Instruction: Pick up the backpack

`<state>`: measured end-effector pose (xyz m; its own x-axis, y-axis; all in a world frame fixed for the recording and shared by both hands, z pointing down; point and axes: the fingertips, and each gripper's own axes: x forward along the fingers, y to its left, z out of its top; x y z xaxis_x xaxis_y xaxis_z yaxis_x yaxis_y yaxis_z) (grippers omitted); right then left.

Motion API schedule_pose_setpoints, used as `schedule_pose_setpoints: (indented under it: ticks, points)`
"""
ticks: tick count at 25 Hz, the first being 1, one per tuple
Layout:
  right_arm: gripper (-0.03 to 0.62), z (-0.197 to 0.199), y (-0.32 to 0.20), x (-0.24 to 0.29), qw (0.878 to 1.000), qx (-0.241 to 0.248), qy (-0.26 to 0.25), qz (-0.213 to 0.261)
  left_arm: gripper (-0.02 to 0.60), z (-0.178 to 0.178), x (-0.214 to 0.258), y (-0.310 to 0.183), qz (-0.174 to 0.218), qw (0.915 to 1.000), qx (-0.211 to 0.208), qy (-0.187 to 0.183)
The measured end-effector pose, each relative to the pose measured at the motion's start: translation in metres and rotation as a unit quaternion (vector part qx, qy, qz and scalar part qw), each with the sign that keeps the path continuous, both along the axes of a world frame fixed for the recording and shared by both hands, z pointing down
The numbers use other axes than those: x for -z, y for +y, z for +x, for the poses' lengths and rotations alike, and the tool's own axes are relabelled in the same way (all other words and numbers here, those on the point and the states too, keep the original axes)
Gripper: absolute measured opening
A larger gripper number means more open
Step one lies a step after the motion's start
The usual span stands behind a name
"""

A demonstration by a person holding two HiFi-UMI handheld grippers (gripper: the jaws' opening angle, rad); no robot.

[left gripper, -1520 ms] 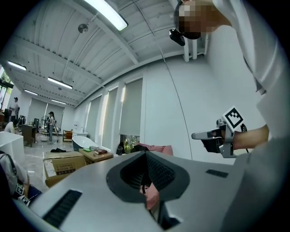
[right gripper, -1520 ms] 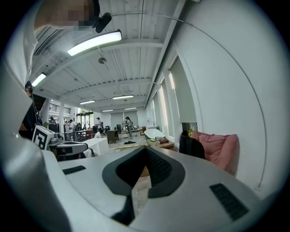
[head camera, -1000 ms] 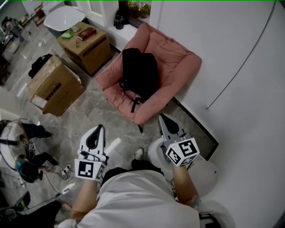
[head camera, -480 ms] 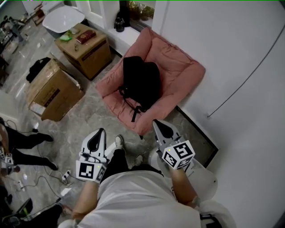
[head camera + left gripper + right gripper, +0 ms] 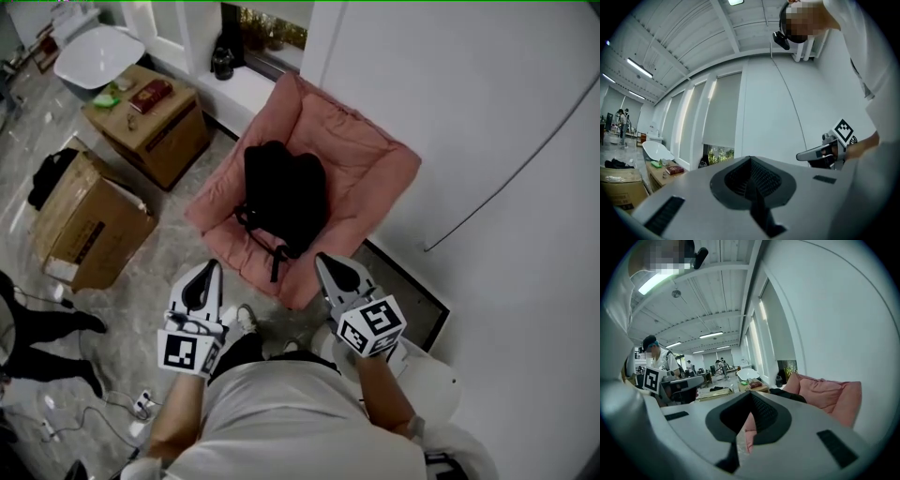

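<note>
— Both grippers have come forward over the last second. The pink armchair (image 5: pixel 366 155) now has its front edge just ahead of their tips in the head view, where a stretch of grey floor lay between them before.

— And the backpack (image 5: pixel 283 192)?

— It is in the same spot on the seat cushion. It is black and soft and slumps against the chair back. Its straps bunch at the front, and one strap (image 5: pixel 275 264) hangs over the cushion's front edge.

— How do the grippers stand?

— The left gripper (image 5: pixel 203 272) has its jaws pressed together with nothing between them. The right gripper (image 5: pixel 328 264) is closed and empty too. In the right gripper view the backpack (image 5: pixel 787 395) is a dark hump on the pink cushion, ahead and to the right.

— Anything else different?

— The cardboard boxes sit lower and further left in the head view than they did.

— How much room is there to move?

— A white wall (image 5: pixel 497 141) runs close along the chair's right side, with a dark floor panel (image 5: pixel 417 302) at its base. A white round stool (image 5: pixel 436 380) stands just beside the right arm. On the left, open marble floor (image 5: pixel 169 248) lies between the chair and the larger box (image 5: pixel 89 225). The smaller box (image 5: pixel 155 127) stands near the chair's far left corner.
</note>
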<state>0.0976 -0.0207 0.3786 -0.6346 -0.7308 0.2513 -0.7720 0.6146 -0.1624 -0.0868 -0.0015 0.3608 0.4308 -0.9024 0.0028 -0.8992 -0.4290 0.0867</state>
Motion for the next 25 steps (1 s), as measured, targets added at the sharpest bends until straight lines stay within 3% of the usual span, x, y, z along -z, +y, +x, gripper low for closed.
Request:
schedule_pose_setpoints:
  ticks: [5,15,18,25]
  points:
    - [0.021,-0.021,-0.022,-0.01,1.0,0.011,0.0,-0.002,0.015,-0.014,-0.021,-0.028,-0.024,0.9996,-0.013,0.01]
    - [0.026,-0.036,-0.077,-0.052,0.999,0.016,0.015,-0.042,0.015,-0.006,-0.048,-0.084,-0.041,0.997,-0.064,0.018]
    - [0.118,-0.035,-0.1,-0.071,0.998,0.008,0.015,-0.06,0.015,-0.005,-0.056,-0.095,-0.046,0.9963,-0.069,0.021]
    - [0.13,-0.037,-0.145,-0.114,0.996,-0.006,0.022,-0.081,0.015,-0.013,-0.076,-0.108,-0.065,0.9952,-0.073,0.012]
